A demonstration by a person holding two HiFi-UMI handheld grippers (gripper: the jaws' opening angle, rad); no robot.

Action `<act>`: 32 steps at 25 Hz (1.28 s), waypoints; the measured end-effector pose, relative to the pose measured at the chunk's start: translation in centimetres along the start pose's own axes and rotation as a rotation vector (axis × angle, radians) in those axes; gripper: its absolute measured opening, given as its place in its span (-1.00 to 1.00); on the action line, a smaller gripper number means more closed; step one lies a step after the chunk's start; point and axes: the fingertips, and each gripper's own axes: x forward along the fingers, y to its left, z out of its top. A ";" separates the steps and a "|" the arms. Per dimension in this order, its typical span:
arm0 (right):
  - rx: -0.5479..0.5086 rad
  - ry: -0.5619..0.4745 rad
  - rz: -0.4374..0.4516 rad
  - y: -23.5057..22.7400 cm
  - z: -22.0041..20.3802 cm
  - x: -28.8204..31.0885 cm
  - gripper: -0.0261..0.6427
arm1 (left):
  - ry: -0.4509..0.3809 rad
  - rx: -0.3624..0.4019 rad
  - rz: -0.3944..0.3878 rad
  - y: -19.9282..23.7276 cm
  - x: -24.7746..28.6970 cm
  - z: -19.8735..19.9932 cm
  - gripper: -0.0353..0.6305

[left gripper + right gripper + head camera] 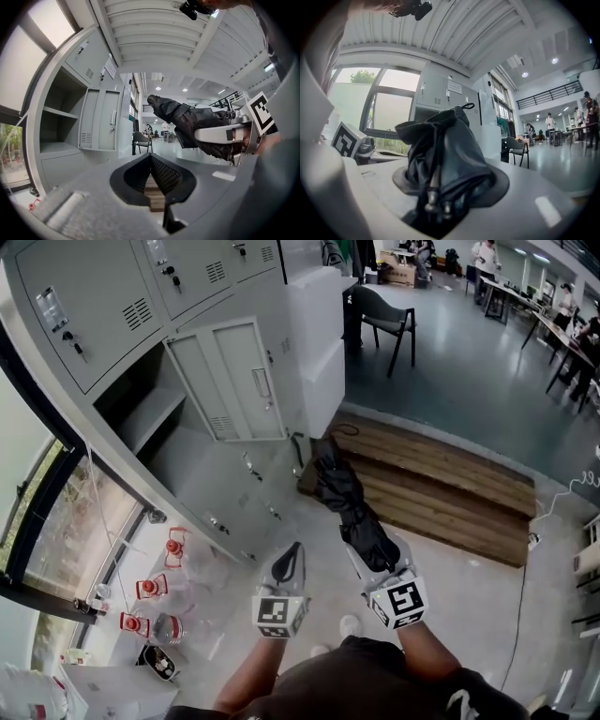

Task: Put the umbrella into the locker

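My right gripper (375, 554) is shut on a folded black umbrella (342, 493), gripping its thick end. The umbrella points level away from me toward the grey lockers, its strap end foremost. In the right gripper view the umbrella (445, 150) fills the jaws, rib tips showing at the bottom. One locker compartment (150, 413) stands open, with a shelf inside and its door (230, 381) swung out. My left gripper (289, 563) is shut and empty, level beside the right one. The left gripper view shows the open locker (58, 126) at left and the umbrella (187, 122) at right.
A low wooden platform (441, 484) lies on the floor ahead to the right. A black chair (384, 320) stands beyond it. Red-capped bottles (155, 592) sit by the window at lower left. Desks with people are far back right.
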 end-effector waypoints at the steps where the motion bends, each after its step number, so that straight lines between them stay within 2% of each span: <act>1: 0.003 0.002 0.015 -0.3 -0.1 0.6 -0.22 | 0.010 0.000 0.011 0.3 0.5 -0.1 -0.88; 6: 0.019 0.005 0.096 -1.6 -0.3 3.8 -0.22 | -0.006 0.028 0.088 2.1 2.6 0.6 -0.88; 10: 0.009 0.000 0.171 -2.1 -0.1 6.1 -0.22 | 0.014 0.038 0.144 3.5 3.8 0.8 -0.88; 16: 0.006 0.014 0.258 -1.6 -0.1 9.3 -0.22 | 0.035 0.021 0.238 6.1 4.4 0.8 -0.88; 20: 0.014 0.006 0.300 -0.9 0.0 11.9 -0.22 | 0.015 0.016 0.289 8.8 4.7 1.3 -0.88; 32: 0.005 0.029 0.361 4.2 0.2 21.7 -0.22 | 0.000 0.001 0.333 19.1 5.5 1.4 -0.88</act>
